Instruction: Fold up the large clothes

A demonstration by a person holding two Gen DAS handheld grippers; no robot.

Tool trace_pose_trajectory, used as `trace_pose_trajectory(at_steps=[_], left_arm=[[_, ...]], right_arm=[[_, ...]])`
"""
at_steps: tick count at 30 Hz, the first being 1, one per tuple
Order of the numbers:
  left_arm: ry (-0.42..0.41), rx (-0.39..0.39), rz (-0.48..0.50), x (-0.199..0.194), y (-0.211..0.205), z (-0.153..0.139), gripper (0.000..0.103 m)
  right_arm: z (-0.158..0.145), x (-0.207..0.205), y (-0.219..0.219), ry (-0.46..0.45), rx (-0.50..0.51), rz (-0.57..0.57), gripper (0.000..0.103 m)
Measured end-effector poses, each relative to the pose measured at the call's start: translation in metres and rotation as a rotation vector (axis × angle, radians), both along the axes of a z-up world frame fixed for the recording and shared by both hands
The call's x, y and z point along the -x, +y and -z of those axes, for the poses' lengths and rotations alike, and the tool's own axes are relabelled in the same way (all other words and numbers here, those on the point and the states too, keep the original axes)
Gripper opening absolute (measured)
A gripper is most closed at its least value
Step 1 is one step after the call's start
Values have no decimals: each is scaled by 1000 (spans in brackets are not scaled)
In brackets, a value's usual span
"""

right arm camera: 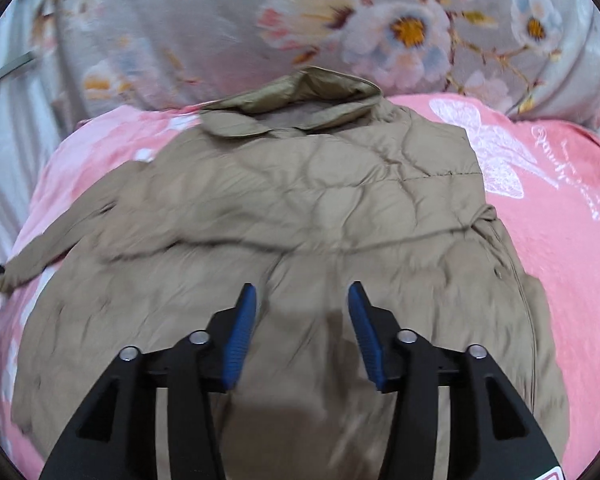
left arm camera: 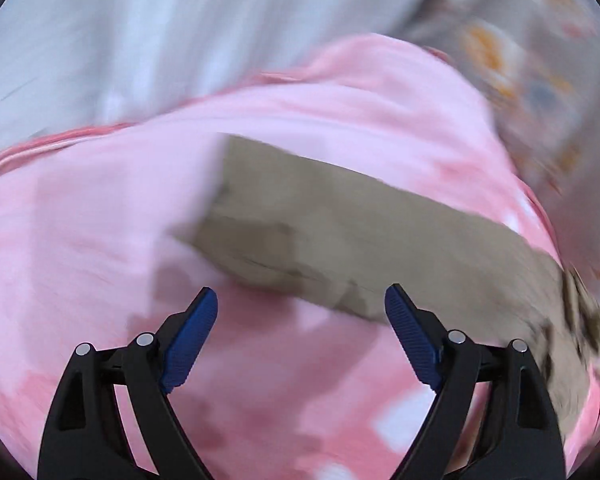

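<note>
A bed covered with a pink blanket (right arm camera: pixel 560 208) carries everything here, with a grey floral pillow (right arm camera: pixel 260 20) lying beyond the blanket's far edge and pale curtain-like cloth off to the left. One garment is in play: a single tan quilted jacket (right arm camera: pixel 300 200), spread flat on the blanket with its collar (right arm camera: pixel 300 96) at the far end, touching the pillow, and its hem nearest the viewer, so its long axis runs straight away from the right gripper (right arm camera: pixel 302 304). One sleeve trails out from the jacket's left side onto the blanket; the right side looks already turned in, though the blur makes that uncertain. The right gripper hangs directly over the jacket's lower middle, its jaws parted to a middling width with nothing between them and not touching the cloth. The left gripper (left arm camera: pixel 300 308) has its jaws spread wide and empty; its heavily blurred view shows mostly blanket, with a strip of the jacket (left arm camera: pixel 360 240) ahead and to the right of the jaws. By my reading the right hand is the nearer to the jacket's body, while the left is better placed for the trailing sleeve. Count: one jacket, one blanket, one pillow, two grippers.
</note>
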State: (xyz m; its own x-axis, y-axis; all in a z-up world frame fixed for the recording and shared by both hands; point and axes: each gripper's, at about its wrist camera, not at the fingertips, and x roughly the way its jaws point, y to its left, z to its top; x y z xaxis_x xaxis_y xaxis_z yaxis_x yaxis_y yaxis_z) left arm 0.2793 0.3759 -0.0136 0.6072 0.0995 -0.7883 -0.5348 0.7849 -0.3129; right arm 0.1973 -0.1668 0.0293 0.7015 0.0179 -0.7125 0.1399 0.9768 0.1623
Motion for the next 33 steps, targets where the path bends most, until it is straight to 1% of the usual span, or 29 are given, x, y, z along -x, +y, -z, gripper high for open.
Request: trace_pose_trajectory(at_steps=[2,3,4,5,6,7,8,9,10,12,13,16,17,19,20,22,23,25,27,28,31,32,33], left_arm=[[1,51,-27,0,21,10,82],[-4,85,-25,-1,27,14,76],[-4,112,-18,-2,29,17,66],[-5,124,-10,-3,30,19,57],[-4,131,2,-5,28,19,38],[-7,128,24,-9,24,15,20],[-8,106,25,-11,20,9,17],[-28,66,34,-13,12,-3,8],[-43,41,49,-17,8,-11,5],[-108,-24,106,-21,-17,-46,4],[-136,-37,130,-22,-28,-60,3],[-262,-87,278,-25,-94,-123,2],[-290,-100,321,-27,-114,-139,2],[-346,-125,425,-28,-163,-168,2],[-377,-139,494,-28,-197,-184,2],[-410,-157,606,-28,-253,-203,2],[-421,-158,676,-27,-289,-209,2],[-418,-152,764,-24,-336,-211,2],[-399,-151,860,-20,-394,-199,2],[-388,-152,887,-21,-413,-193,3],[-295,-134,970,-23,-481,-147,3],[-265,-129,982,-26,-492,-134,3],[-217,-119,998,-30,-509,-113,3]], right_arm=[[4,11,6,3,17,4,53],[8,16,8,7,19,7,53],[11,19,7,12,18,10,54],[16,21,7,18,15,17,54],[19,23,8,20,11,25,54],[23,25,7,23,6,34,55],[25,25,4,31,-3,45,55],[28,26,1,35,-18,52,56],[29,26,-1,35,-35,62,56],[30,30,-3,30,-43,75,56],[29,31,-3,27,-43,81,57],[25,44,-3,2,-35,100,57],[22,52,-2,-11,-26,101,57],[19,66,-2,-19,-11,107,57],[19,71,-4,-17,-11,108,57],[18,82,-12,3,-6,133,57],[18,89,-20,17,-14,150,57],[16,103,-43,24,-45,189,57],[15,114,-64,27,-59,226,57],[15,119,-73,30,-61,240,57],[14,132,-109,37,-55,289,57],[15,134,-117,41,-44,300,57],[16,135,-124,45,-34,309,57]])
